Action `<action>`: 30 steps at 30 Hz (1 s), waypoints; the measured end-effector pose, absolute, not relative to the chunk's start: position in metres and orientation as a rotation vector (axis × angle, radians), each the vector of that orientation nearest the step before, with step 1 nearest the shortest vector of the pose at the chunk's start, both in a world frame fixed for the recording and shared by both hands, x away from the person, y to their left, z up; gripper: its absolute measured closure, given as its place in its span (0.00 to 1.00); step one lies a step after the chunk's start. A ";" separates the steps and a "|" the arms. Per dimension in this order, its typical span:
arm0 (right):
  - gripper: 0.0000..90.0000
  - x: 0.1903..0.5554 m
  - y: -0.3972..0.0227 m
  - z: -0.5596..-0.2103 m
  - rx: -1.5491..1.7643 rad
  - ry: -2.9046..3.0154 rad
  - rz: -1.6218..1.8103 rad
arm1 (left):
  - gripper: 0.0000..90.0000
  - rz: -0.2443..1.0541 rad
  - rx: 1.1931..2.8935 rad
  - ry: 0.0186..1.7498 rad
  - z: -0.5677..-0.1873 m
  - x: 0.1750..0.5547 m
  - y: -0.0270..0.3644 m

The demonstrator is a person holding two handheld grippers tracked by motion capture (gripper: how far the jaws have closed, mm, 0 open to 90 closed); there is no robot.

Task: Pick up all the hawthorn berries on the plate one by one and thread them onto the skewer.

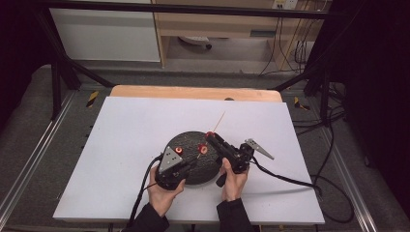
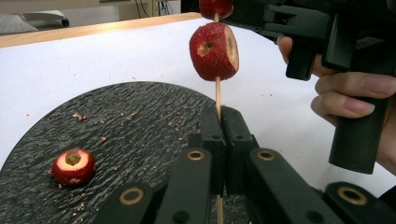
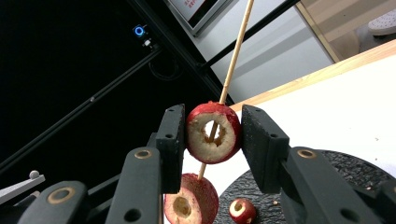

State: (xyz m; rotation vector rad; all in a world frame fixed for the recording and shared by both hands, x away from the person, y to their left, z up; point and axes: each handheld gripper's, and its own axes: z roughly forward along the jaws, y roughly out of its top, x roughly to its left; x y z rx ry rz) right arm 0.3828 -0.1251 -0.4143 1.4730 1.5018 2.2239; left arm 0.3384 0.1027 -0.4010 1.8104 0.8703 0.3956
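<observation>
The left gripper (image 2: 219,135) is clamped on a thin wooden skewer (image 2: 217,95) with its jaws together. The right gripper (image 3: 212,135) squeezes a cored red fruit (image 3: 213,133) threaded on that skewer. A second fruit piece (image 2: 214,51) sits lower on the stick, and a third (image 2: 73,166) lies on the round black slate plate (image 2: 140,116). Bare white tabletop (image 1: 135,125) surrounds the plate, widest toward the far edge.

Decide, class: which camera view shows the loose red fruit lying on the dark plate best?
The left gripper view: the loose fruit lies near and sharp, its cored top visible. The right gripper view shows it small between the jaws. The high view gives a red dot.
</observation>
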 end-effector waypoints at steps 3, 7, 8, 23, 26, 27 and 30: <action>0.68 0.383 -0.125 -0.415 1.469 1.512 2.216 | 0.98 0.402 1.818 0.867 -0.402 0.338 0.103; 0.68 0.383 -0.125 -0.415 1.467 1.533 2.210 | 0.98 0.395 1.816 0.862 -0.402 0.338 0.105; 0.68 0.384 -0.126 -0.414 1.461 1.545 2.209 | 0.98 0.394 1.818 0.858 -0.402 0.338 0.106; 0.21 0.384 -0.144 -0.404 1.340 1.825 1.940 | 0.98 0.425 1.882 0.835 -0.404 0.334 0.142; 0.11 0.385 -0.145 -0.406 1.323 1.921 1.853 | 0.98 0.435 1.908 0.830 -0.403 0.333 0.152; 0.09 0.386 -0.145 -0.407 1.320 1.945 1.837 | 0.98 0.438 1.912 0.830 -0.403 0.332 0.156; 0.05 0.387 -0.146 -0.409 1.309 2.039 1.760 | 0.98 0.434 1.932 0.831 -0.404 0.331 0.168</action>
